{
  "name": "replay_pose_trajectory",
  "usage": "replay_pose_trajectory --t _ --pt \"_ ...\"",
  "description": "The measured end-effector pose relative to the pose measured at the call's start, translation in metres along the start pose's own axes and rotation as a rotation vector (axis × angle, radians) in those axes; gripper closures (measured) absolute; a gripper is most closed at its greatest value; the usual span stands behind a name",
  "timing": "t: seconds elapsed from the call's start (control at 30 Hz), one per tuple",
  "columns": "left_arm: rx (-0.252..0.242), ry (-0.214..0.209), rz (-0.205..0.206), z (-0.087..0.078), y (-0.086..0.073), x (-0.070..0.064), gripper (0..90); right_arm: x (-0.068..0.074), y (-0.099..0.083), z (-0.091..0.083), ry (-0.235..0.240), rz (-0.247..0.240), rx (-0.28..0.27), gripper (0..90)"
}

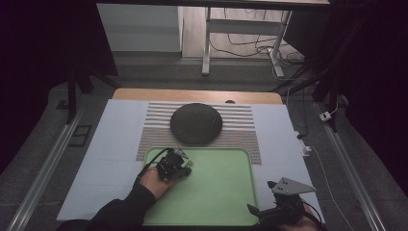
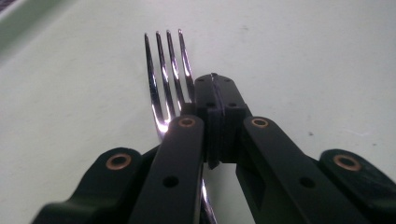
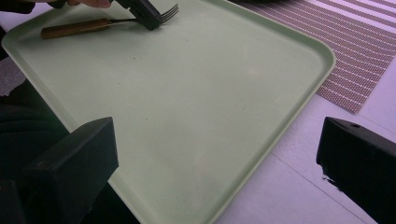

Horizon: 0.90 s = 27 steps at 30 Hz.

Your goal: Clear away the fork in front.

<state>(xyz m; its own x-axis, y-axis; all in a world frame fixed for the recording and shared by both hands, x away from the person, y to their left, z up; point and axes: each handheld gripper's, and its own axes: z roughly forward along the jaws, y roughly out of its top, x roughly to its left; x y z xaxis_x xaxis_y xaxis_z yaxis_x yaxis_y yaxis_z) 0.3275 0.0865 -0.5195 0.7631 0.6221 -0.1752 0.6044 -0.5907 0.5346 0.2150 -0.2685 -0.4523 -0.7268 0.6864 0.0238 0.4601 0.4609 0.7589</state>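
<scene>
Left tool (image 2: 215, 100) apparently closed beside fork (image 2: 168, 74), on green tray (image 1: 226, 192)

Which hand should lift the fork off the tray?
Left. Its tongs look already shut on the fork on the tray. The right tongs are open, near the tray's other edge.

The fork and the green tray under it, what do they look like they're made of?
Fork: the tines look like polished metal, with bright mirror glints; the handle, seen in the right gripper view, is brown and matte, probably wood. Green tray: likely plastic, with an even pale colour, dull sheen and moulded rounded rim.
</scene>
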Motion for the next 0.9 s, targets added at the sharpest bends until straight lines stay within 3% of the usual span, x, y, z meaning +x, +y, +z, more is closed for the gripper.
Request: replay_pose_trajectory --t 0.17,0.9 --pt "0.007 0.035 -0.016 -0.004 -0.002 0.008 88.7 0.000 0.000 0.000 -0.007 -0.001 0.005 0.0" --pt "0.020 0.095 -0.132 -0.024 -0.019 0.047 88.7 -0.002 0.000 0.000 -0.037 0.019 0.015 0.0"
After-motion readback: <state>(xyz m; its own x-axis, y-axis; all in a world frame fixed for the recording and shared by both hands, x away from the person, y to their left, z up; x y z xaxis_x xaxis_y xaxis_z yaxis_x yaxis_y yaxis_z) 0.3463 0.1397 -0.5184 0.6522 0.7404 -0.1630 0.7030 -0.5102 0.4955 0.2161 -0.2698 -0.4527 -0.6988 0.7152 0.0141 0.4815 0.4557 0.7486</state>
